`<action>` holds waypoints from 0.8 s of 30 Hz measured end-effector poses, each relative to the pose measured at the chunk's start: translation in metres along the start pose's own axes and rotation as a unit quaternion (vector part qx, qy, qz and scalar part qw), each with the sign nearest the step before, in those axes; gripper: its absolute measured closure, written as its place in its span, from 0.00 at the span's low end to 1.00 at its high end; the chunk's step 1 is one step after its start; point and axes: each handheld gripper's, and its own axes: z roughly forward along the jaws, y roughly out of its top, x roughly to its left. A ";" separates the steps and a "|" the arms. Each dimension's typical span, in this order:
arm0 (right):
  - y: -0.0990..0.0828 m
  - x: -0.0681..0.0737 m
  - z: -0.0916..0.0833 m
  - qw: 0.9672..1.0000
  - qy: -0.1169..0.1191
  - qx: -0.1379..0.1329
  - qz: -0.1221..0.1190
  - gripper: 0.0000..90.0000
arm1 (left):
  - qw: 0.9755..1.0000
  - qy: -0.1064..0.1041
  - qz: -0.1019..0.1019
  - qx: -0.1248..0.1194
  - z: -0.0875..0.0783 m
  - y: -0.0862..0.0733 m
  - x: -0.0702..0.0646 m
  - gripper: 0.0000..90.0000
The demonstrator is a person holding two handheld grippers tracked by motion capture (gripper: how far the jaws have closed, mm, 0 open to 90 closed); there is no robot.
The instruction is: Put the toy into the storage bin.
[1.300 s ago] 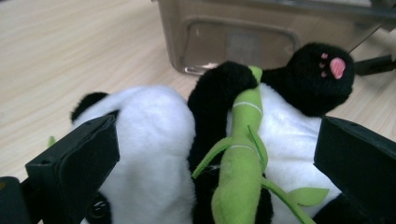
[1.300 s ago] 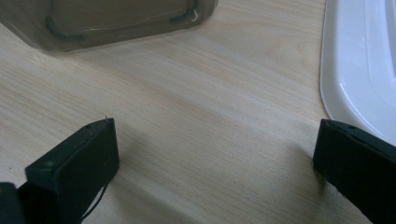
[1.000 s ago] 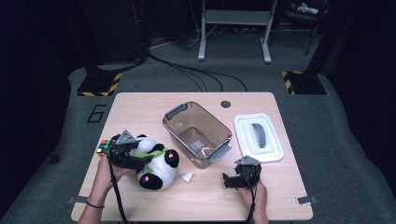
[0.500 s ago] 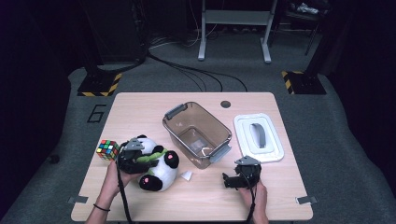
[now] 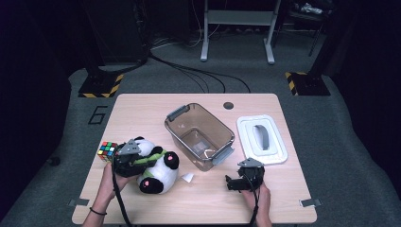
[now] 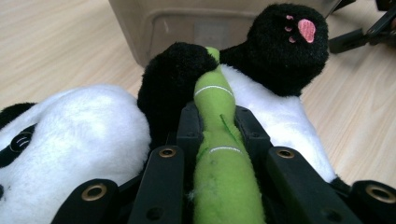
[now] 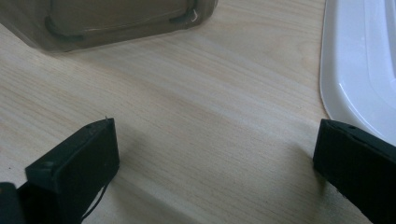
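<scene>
Lower left of the high view: left gripper [image 5: 134, 158], one, its jaws having just been closing and now clenched on the green plush stalk [image 6: 219, 154] sewn to the panda toy [image 5: 156, 170]; the left gripper view has both black jaws pressed flat against the stalk's sides, a narrow firm part apparently chosen because the round body would be too wide to pinch; panda toy, one, lying on its side on the table [image 5: 142, 109], lower left of centre, one black foot with a pink pad [image 6: 306, 29] turned toward the bin, so a lift and short carry to the right would probably bring it over the opening; colour cube [image 5: 108, 150], one, just beside the gripper at the far left edge of the table, untouched; small white scrap [image 5: 187, 177], one, near the panda's right; clear plastic bin [image 5: 201, 135], one, mid-frame, lid off and seemingly empty but for a label on its floor, standing open presumably to receive items; white lid [image 5: 262, 139], one, with grey handle, laid flat to the right of the bin, apart from it, out of the way of loading; right gripper [image 5: 239, 182], one, lower right of centre, jaws spread wide with bare wood between them in the right gripper view, grasping nothing, resting low at the table as if waiting its turn; hands, two, entering from the bottom edge.
</scene>
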 end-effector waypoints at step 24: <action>0.000 0.000 0.000 1.000 -0.002 -0.001 0.001 0.00 | 0.999 -0.012 0.034 -0.037 -0.045 0.041 0.002 0.84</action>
